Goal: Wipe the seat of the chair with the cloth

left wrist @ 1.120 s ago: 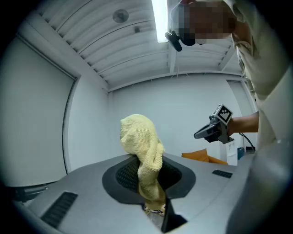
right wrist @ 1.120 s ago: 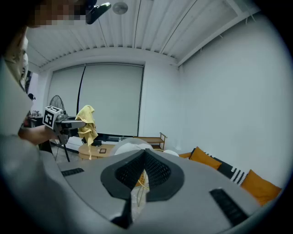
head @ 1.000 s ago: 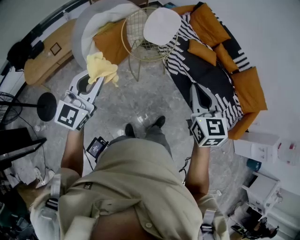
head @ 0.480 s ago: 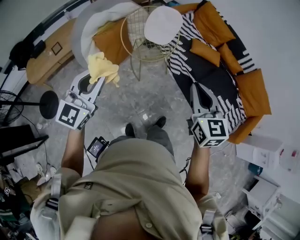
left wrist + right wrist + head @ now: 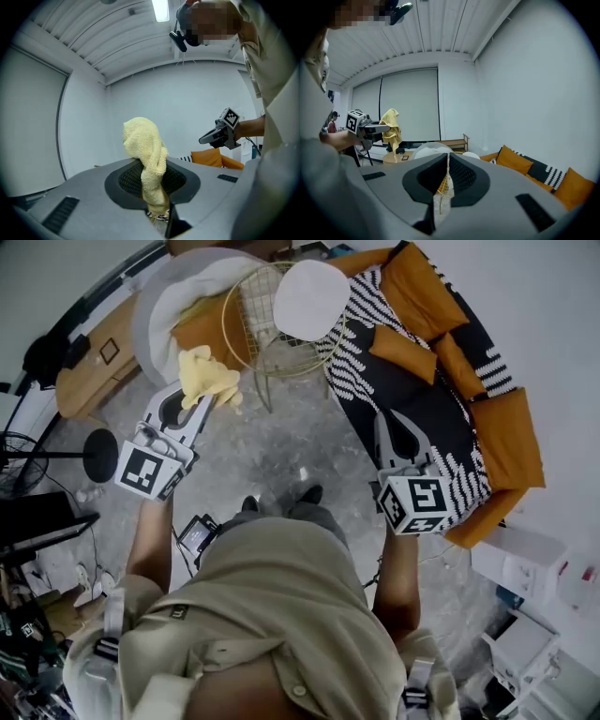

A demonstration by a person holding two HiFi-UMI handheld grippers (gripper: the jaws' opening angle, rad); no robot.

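Yellow cloth [image 5: 208,376] is clamped in the left tongs [image 5: 200,401]. It bunches out past the tips and is held in the air above the grey floor [image 5: 281,442]. The gold wire chair [image 5: 246,322] with its round white seat [image 5: 309,298] is just ahead of the cloth, and the seat is clear of it. The right tongs [image 5: 392,420] have their jaws together with nothing gripped. They hover over the black-and-white sofa [image 5: 412,395], near its orange cushions [image 5: 506,432].

Beige shirt [image 5: 272,615], grey left claw [image 5: 199,407]
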